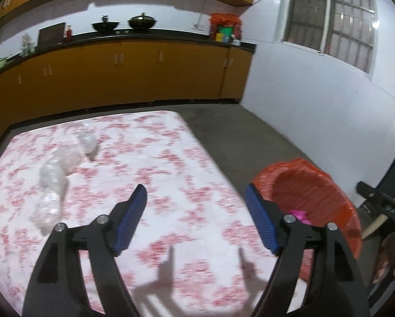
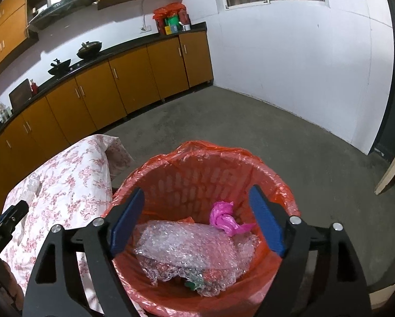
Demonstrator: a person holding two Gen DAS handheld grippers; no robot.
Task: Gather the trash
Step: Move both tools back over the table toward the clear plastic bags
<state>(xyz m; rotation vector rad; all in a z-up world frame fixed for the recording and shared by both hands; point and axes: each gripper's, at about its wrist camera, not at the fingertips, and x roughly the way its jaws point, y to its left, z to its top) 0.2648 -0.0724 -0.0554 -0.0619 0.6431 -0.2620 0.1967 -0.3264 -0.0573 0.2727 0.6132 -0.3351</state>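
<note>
I see motion blur on the left wrist view; overhead light casts gripper shadows on the tablecloth [image 1: 186, 163]; fisheye edges darken.

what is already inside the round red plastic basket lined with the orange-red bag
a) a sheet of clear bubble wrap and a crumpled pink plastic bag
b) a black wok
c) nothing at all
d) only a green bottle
a, the right wrist view looks down into the round red plastic basket and shows a sheet of clear bubble wrap lying in it with a crumpled pink plastic bag beside it.
</note>
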